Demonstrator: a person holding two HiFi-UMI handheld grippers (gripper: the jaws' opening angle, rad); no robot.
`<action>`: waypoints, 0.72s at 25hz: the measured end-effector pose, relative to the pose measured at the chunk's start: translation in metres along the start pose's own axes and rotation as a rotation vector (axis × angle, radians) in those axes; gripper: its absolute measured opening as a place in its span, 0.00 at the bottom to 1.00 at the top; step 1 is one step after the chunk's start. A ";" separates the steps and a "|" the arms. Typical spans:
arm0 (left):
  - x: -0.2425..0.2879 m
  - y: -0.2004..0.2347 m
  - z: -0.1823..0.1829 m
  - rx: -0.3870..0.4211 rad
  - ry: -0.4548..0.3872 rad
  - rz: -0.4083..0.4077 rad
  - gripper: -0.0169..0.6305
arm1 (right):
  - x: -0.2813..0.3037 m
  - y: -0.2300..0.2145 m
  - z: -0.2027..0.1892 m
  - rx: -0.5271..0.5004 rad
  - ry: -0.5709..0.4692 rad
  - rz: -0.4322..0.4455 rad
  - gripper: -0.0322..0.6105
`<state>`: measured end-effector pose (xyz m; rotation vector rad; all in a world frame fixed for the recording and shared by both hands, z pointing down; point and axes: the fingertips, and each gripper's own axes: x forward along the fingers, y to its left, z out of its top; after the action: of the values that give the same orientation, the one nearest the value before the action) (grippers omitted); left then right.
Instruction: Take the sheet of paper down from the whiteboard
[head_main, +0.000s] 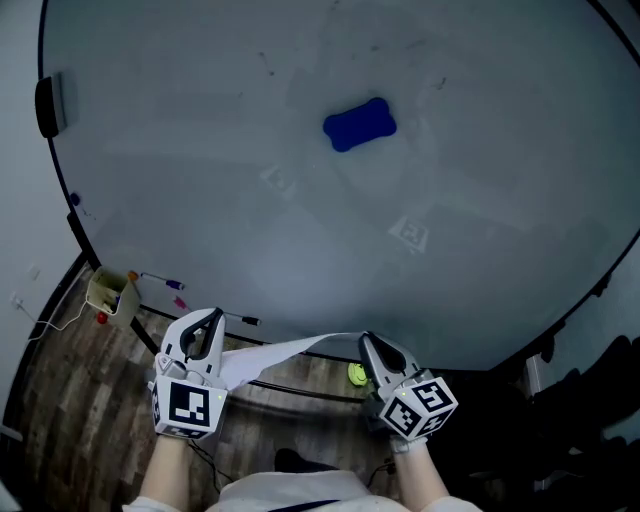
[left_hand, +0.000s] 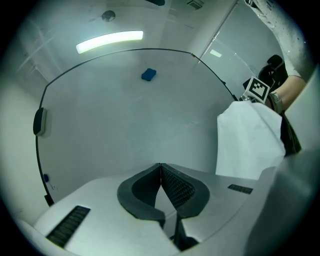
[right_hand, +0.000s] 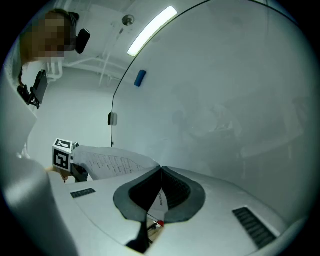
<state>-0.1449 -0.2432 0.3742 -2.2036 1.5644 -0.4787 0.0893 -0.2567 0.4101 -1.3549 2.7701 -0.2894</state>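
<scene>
Holding sheet of paper (head_main: 285, 350) clear of whiteboard (head_main: 300, 220), just below its near edge | R gripper (head_main: 364, 342): jaws shut on sheet's right end | L gripper (head_main: 214, 320): jaws shut tip-to-tip, nothing seen btwn; sheet's left end beside its body | blue block (head_main: 359, 124) on board, far right.

We see a pale grey whiteboard (head_main: 300, 220) with a black rim, a blue magnet (head_main: 359, 125), a white sheet of paper (head_main: 265, 356) with faint grey print, black-and-white square markers on the left gripper (head_main: 215, 317) and right gripper (head_main: 365, 341), and a brown wood-plank floor (head_main: 90, 400)
</scene>
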 end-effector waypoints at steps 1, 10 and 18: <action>-0.003 -0.001 -0.009 -0.015 0.017 0.003 0.05 | 0.001 0.002 -0.001 0.003 0.006 0.004 0.08; -0.040 -0.012 -0.069 -0.167 0.072 0.023 0.05 | 0.012 0.021 -0.017 -0.034 0.063 0.037 0.08; -0.075 -0.032 -0.121 -0.283 0.169 0.044 0.05 | 0.032 0.050 -0.037 -0.077 0.133 0.106 0.08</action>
<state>-0.2021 -0.1773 0.4912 -2.3811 1.8660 -0.4646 0.0260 -0.2458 0.4388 -1.2413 2.9789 -0.2809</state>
